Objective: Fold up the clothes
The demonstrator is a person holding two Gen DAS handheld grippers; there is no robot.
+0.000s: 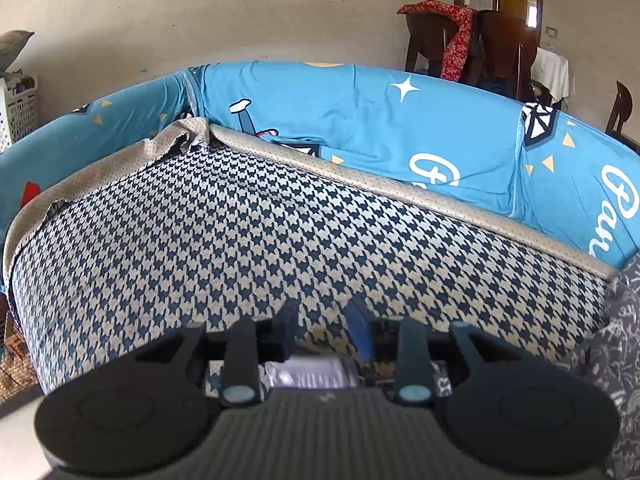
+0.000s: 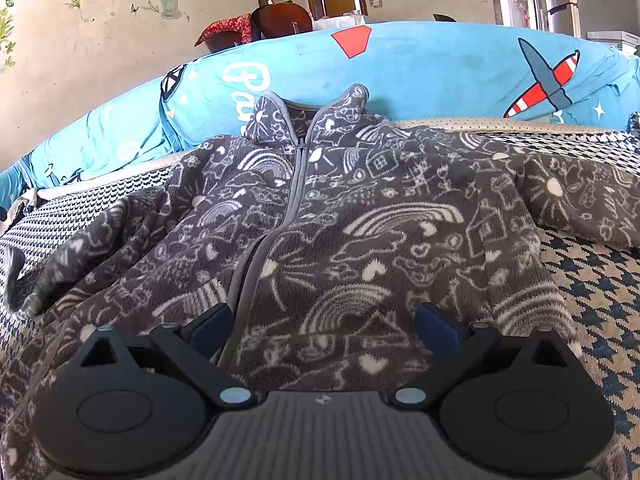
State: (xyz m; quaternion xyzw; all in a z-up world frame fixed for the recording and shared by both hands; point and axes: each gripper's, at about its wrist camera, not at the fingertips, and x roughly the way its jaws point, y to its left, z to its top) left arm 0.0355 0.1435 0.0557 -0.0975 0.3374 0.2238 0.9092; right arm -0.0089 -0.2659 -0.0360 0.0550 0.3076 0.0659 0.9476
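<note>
Risk we see: right hand-held gripper (image 2: 324,326), wide open and empty over the jacket (image 2: 360,216), grabs both layers; left hand-held gripper (image 1: 325,326), half open and empty, sits off over the sofa (image 1: 240,220).

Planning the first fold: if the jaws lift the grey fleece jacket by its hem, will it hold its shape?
Probably not. The jacket already lies rumpled, so it likely drapes and sags. Its fuzzy pile should grip rather than slip. The spread sleeve would probably trail behind.

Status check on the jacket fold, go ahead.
Left gripper open over bare houndstooth seat cover. Right gripper open above grey fleece jacket, spread flat, zipped, unfolded. Nothing in the way.
</note>
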